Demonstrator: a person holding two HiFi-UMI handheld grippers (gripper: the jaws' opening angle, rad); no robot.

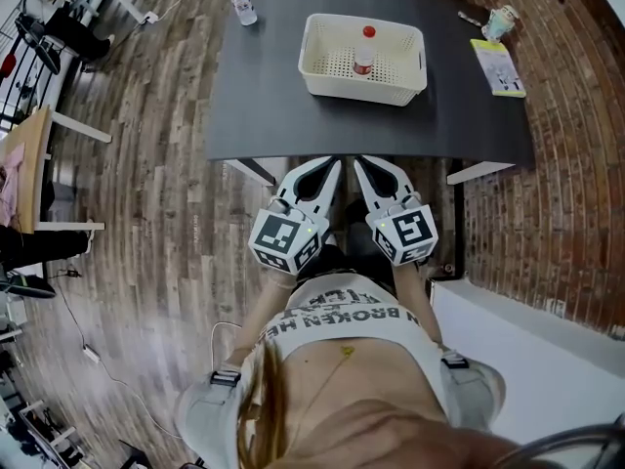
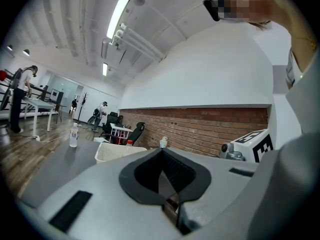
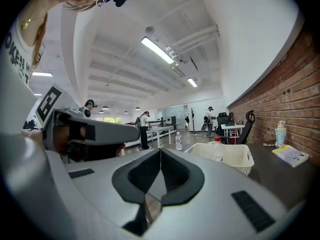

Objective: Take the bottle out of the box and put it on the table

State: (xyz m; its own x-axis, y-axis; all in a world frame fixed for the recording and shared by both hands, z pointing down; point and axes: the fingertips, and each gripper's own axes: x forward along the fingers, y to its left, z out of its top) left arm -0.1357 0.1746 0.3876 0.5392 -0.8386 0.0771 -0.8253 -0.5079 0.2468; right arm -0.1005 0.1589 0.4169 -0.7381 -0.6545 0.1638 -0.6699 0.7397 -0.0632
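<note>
Plainly, the bottle (image 1: 363, 51) stood upright, red cap up, inside the box (image 1: 352, 88) on the table (image 1: 273, 106), well ahead of the left gripper (image 1: 330, 167) and right gripper (image 1: 363, 166), both clenched empty.

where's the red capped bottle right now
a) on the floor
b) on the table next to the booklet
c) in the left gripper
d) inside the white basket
d: the head view shows the red-capped bottle standing upright inside the white basket on the dark table.
</note>
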